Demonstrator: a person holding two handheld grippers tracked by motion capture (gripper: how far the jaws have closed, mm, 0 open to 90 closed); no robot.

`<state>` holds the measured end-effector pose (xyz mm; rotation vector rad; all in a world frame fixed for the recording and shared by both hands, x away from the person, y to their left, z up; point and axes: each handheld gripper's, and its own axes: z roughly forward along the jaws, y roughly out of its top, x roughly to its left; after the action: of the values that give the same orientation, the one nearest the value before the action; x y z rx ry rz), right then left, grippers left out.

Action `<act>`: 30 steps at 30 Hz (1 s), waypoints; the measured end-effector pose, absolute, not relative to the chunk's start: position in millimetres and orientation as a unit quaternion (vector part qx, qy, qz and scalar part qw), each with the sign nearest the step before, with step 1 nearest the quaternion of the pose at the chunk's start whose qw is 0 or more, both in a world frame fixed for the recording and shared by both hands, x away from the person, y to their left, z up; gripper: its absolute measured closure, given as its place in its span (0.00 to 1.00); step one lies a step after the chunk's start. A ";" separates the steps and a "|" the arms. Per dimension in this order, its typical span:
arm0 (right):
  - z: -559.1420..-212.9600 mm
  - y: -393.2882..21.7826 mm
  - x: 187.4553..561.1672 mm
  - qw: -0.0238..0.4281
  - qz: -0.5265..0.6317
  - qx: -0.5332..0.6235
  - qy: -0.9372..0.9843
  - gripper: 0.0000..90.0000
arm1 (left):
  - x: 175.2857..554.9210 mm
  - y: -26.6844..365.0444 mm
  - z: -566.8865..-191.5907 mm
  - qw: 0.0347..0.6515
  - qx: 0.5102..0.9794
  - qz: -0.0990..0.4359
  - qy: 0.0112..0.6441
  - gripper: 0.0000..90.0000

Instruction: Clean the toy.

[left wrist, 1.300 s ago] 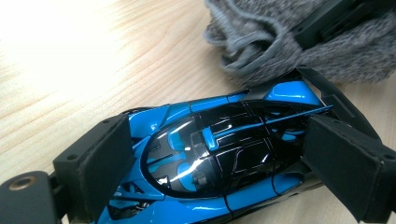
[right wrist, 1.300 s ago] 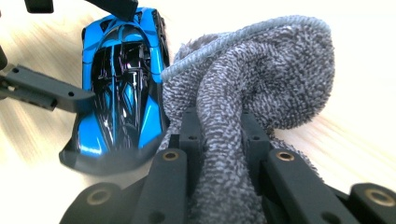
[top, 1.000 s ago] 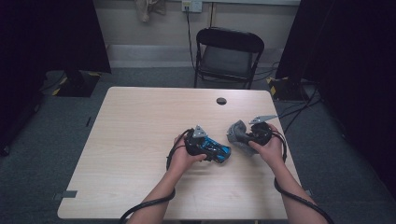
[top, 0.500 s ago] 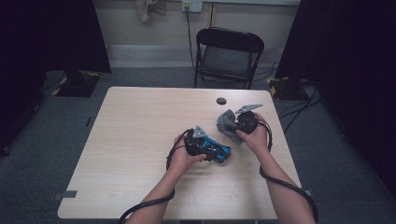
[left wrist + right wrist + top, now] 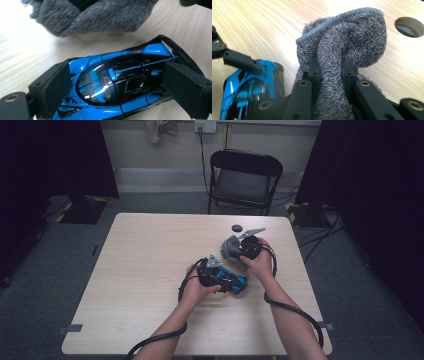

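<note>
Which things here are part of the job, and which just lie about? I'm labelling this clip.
In the job:
- blue toy car, clamped in the left gripper
- grey cloth, pinched in the right gripper

Lying about:
- black folding chair behind the table
- round hole in the tabletop

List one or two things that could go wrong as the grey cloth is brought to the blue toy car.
The left gripper pinches the glossy toy car only at its sides, so rubbing might twist it loose. The cloth bunches thickly beyond the right gripper, so it may catch the car's thin rear wing.
</note>
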<state>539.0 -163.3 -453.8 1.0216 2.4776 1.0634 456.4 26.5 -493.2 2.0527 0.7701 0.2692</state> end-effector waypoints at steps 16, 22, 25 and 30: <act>-474.7 -121.2 539.7 0.105 0.361 0.322 0.869 0.84 | 455.9 27.4 -494.6 0.456 0.827 0.111 0.310 0.09; -477.5 -123.5 538.0 0.094 0.363 0.320 0.870 0.84 | 455.8 27.2 -494.6 0.456 0.826 0.111 0.311 0.09; -477.3 -124.6 537.2 0.094 0.362 0.317 0.872 0.84 | 455.9 27.1 -494.4 0.455 0.827 0.112 0.310 0.09; -478.0 -128.4 536.7 0.088 0.365 0.319 0.870 0.84 | 455.7 27.3 -494.8 0.457 0.826 0.111 0.311 0.09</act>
<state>536.7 -128.4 -478.0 0.9483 2.5910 1.0861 455.7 27.3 -494.8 2.0357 0.7662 0.2727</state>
